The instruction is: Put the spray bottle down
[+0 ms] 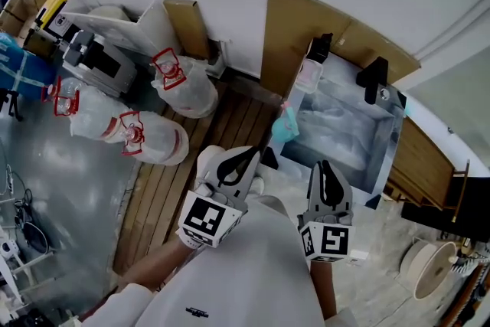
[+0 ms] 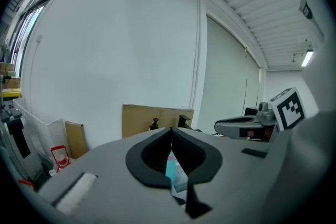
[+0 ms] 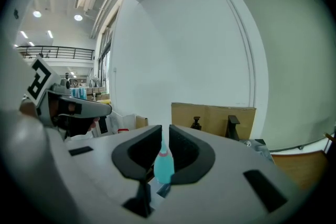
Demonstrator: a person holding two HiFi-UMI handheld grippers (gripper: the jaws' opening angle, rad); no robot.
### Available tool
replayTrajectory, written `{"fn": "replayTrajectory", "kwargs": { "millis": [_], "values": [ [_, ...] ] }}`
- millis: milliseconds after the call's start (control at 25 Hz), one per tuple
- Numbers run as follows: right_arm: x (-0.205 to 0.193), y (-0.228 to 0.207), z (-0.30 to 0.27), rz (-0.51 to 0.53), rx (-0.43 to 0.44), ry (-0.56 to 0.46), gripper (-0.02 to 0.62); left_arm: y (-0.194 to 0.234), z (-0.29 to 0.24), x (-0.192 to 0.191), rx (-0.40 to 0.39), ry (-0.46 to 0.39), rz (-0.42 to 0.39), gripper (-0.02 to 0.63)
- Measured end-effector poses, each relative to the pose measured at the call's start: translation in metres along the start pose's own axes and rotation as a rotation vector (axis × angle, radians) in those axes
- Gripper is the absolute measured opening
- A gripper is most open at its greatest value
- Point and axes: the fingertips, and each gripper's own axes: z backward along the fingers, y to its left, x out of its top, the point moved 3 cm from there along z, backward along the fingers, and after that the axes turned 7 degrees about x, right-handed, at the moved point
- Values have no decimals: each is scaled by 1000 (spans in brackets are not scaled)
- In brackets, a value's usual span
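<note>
Where the tray (image 1: 392,135) ends, the spray bottle (image 1: 284,124) stands upright.

Seen from the left gripper's own camera, the spray bottle (image 2: 174,170) is only a sliver low behind the left gripper (image 2: 171,128), whose jaws meet. The right gripper (image 3: 164,127), its jaws closing on nothing, covers the bottle's base and sides. The person's forearm (image 1: 149,266) runs off the near edge. The boxes (image 1: 34,0) at far left are cut off and too small to tell.

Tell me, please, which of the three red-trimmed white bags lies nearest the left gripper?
The bag at the wooden slats' edge, just left of the left gripper; the other two bags lie farther off.
</note>
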Motion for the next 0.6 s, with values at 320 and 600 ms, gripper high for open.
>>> {"fn": "replayTrajectory", "kwargs": {
  "millis": [320, 600],
  "values": [
    [-13, 3, 8, -5, -9, 2, 23, -7, 8, -7, -11, 16, -17, 5],
    [-13, 4, 12, -21, -9, -11, 20, -12, 9, -9, -18, 19, -20, 5]
  ]
}}
